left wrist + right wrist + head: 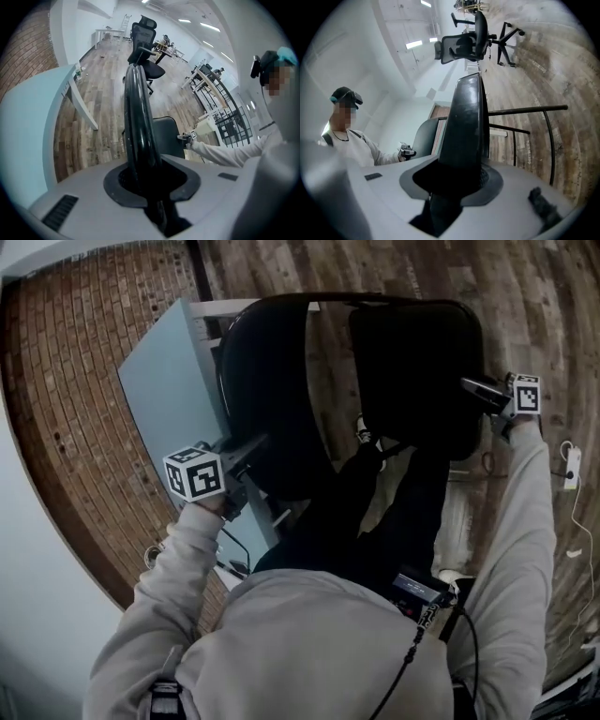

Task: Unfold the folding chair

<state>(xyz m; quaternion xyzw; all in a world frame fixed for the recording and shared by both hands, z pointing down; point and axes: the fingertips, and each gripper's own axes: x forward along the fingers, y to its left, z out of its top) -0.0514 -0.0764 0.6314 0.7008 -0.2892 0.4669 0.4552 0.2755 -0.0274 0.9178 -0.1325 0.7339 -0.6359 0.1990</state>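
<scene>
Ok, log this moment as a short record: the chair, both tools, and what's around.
chair: black, two panels standing apart
left tool: shut on the left panel, at its edge
right tool: shut on the right panel, at its edge
table: pale blue, left of the chair
floor: wood planks

We see a pale blue table (164, 381) on the wood-plank floor (525, 296), near a brick wall (23, 51). Farther off we see a black office chair (146, 47).
</scene>
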